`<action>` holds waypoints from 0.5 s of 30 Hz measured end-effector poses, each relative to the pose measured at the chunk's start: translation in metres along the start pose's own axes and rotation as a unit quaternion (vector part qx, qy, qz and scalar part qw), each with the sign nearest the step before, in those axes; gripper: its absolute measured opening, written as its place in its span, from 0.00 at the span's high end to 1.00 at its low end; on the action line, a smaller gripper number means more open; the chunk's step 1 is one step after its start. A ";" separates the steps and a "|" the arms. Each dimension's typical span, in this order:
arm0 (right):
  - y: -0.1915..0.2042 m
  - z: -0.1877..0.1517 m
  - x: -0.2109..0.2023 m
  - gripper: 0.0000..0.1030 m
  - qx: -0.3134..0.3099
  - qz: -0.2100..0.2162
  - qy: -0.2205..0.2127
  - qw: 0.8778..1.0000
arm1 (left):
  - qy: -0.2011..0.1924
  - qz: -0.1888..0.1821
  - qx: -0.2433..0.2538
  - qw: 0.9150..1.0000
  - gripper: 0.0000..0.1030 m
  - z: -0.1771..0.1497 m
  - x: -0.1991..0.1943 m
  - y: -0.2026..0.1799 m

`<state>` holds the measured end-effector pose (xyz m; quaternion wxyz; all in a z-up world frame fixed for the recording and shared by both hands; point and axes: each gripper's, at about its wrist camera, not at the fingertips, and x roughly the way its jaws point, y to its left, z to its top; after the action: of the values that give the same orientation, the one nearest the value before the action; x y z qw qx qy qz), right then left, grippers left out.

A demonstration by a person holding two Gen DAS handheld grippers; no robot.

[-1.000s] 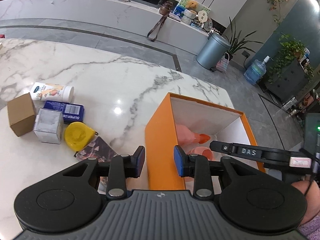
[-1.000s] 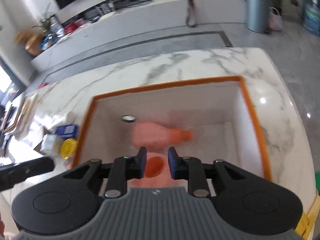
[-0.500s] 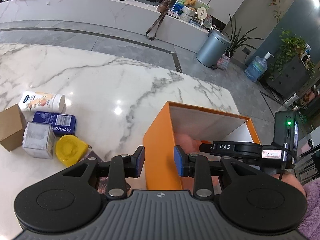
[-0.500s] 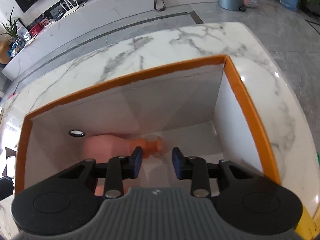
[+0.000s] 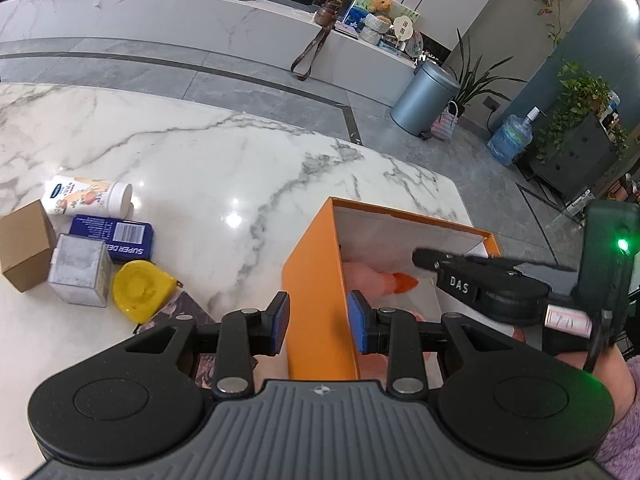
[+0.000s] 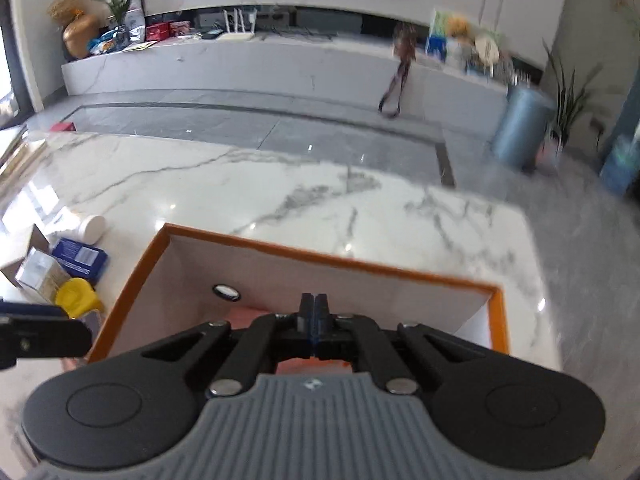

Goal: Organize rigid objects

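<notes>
Left wrist: left gripper fingers spread astride orange box wall; right gripper clenched empty.

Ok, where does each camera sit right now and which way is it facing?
Left wrist: on the left hand-held gripper, open, astride the orange box wall, facing across the marble table; the right hand-held gripper and wrist show.
Right wrist: on the right hand-held gripper, shut, above the box, facing the room; the left one's tip shows.
Shared: box, yellow tape measure, blue tin.
</notes>
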<state>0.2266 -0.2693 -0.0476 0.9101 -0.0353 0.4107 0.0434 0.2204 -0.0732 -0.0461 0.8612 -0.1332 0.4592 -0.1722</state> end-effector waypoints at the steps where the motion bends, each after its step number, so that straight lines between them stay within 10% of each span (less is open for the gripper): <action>1: -0.006 -0.002 0.001 1.00 0.022 0.005 0.013 1.000 | -0.001 0.000 0.000 1.000 0.64 -0.001 -0.002 0.001; 6: -0.024 -0.017 -0.016 0.89 0.088 0.022 0.036 0.995 | 0.000 -0.010 -0.005 1.000 0.64 -0.006 -0.012 0.002; 8: -0.026 -0.030 -0.029 0.64 0.100 0.032 0.037 0.994 | -0.001 -0.009 -0.006 1.000 0.64 -0.008 -0.014 0.002; 15: -0.020 -0.065 -0.052 0.61 0.103 0.067 0.043 0.992 | -0.004 -0.008 -0.013 1.000 0.64 -0.016 -0.017 0.003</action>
<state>0.1460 -0.2978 -0.0504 0.8855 0.0844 0.4529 0.0601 0.1992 -0.0642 -0.0434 0.8597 -0.1488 0.4573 -0.1723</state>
